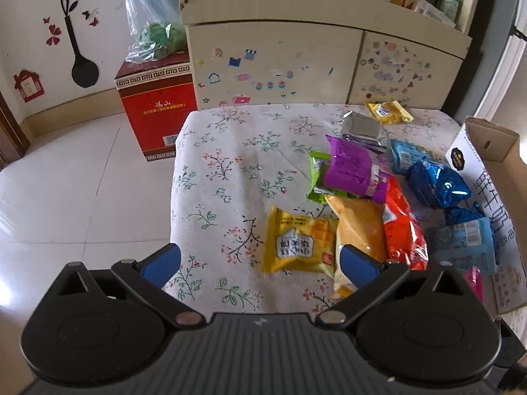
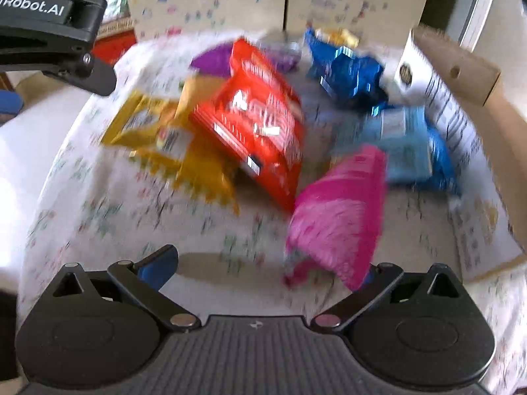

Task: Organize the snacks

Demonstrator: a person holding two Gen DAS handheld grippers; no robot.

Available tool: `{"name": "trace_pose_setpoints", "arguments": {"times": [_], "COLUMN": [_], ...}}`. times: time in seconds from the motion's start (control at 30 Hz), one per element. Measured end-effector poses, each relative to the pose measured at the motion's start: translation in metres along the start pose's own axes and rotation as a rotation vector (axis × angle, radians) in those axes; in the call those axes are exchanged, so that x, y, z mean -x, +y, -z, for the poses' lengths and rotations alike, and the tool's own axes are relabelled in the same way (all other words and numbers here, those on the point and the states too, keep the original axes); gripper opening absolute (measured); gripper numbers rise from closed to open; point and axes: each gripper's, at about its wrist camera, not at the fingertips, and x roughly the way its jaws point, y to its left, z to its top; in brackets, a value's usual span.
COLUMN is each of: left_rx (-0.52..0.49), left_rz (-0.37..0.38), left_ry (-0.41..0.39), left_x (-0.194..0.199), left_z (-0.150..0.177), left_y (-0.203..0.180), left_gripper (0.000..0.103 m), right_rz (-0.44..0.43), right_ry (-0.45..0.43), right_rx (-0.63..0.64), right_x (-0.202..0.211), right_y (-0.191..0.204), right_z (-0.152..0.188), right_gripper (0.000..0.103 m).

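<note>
Snack packets lie scattered on a floral tablecloth (image 1: 230,164). In the left wrist view a yellow packet (image 1: 298,245) lies nearest, with an orange bag (image 1: 360,230), a red packet (image 1: 403,230), a purple packet (image 1: 354,168) and blue packets (image 1: 436,182) beyond. My left gripper (image 1: 260,260) hovers open over the cloth, its right finger over the orange bag's corner. The right wrist view is blurred. There my right gripper (image 2: 263,263) is open, and a pink packet (image 2: 336,214) lies over its right finger, in front of the red packet (image 2: 257,121).
An open cardboard box (image 1: 487,171) stands at the table's right edge (image 2: 461,98). Behind the table is a cream cabinet (image 1: 280,59) with stickers, and a red carton (image 1: 158,105) sits on the tiled floor at left. The left gripper's body (image 2: 49,26) shows in the right wrist view.
</note>
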Motion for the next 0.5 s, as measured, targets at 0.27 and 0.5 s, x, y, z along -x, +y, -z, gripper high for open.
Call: {"name": "trace_pose_setpoints", "arguments": {"times": [0.27,0.5], "left_rx": [0.017,0.012], "left_rz": [0.008,0.026], "left_ry": [0.012,0.008], "left_x": [0.008,0.019], "left_z": [0.006,0.011], "left_y": [0.002,-0.006], "left_gripper": [0.102,0.102], "right_rz": [-0.029,0.015], "right_ry": [-0.074,-0.202], "right_rx": [-0.132,-0.083], "right_x": [0.052,0.084], "right_y": [-0.025,-0.037], "right_z": [0.009,-0.013], "right_gripper": [0.103,0.103]}}
